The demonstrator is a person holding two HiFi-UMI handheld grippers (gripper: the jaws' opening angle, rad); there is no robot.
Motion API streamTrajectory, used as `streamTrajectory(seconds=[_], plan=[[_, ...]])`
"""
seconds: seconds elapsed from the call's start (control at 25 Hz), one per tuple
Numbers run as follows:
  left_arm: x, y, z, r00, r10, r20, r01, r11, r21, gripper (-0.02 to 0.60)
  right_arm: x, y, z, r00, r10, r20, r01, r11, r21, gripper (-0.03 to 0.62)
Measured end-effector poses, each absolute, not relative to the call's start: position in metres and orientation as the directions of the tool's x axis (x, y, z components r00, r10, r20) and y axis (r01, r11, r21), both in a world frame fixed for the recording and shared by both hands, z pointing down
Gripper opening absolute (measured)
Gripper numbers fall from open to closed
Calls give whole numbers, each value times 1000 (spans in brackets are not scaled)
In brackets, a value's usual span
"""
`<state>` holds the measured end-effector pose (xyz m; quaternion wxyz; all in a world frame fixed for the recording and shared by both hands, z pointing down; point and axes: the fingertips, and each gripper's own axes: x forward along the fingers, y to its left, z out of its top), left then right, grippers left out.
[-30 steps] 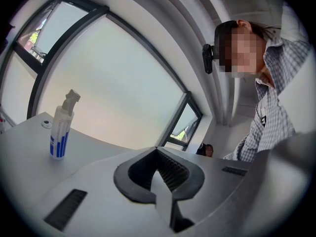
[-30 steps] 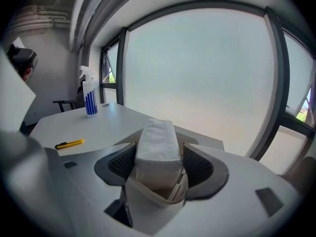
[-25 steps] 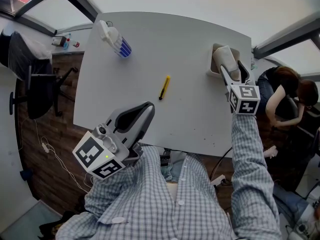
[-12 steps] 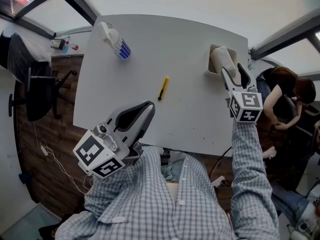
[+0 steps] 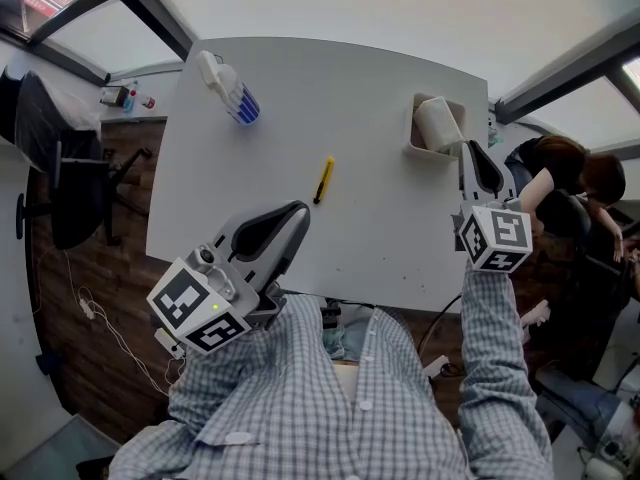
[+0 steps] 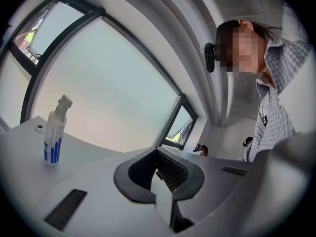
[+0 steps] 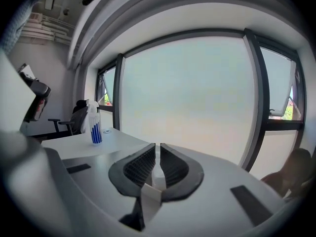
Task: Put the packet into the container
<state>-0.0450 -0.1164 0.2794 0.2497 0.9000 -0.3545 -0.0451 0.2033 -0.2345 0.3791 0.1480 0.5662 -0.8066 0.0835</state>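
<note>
A pale packet lies in the small white container at the table's far right. My right gripper hangs just beside the container's near right corner, apart from the packet. Its jaws are closing, with only a thin slit left and nothing between them. My left gripper rests low over the table's near edge, shut and empty. The packet and container do not show in either gripper view.
A spray bottle with blue stripes lies at the table's far left. A yellow pen-like tool lies mid-table. A person sits just past the right edge; an office chair stands on the left.
My right gripper has drawn back from the container toward me, leaving the packet inside, and its jaws have come together. The left gripper has stayed put.
</note>
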Motion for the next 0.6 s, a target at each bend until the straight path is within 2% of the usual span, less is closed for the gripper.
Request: streamTrajectory(seconds=[0.6], plan=[[-38,-123,273,767,-638,75,-590,-653,475,6,207,-195,330,-296,-926,233,-955,291,-56,12]])
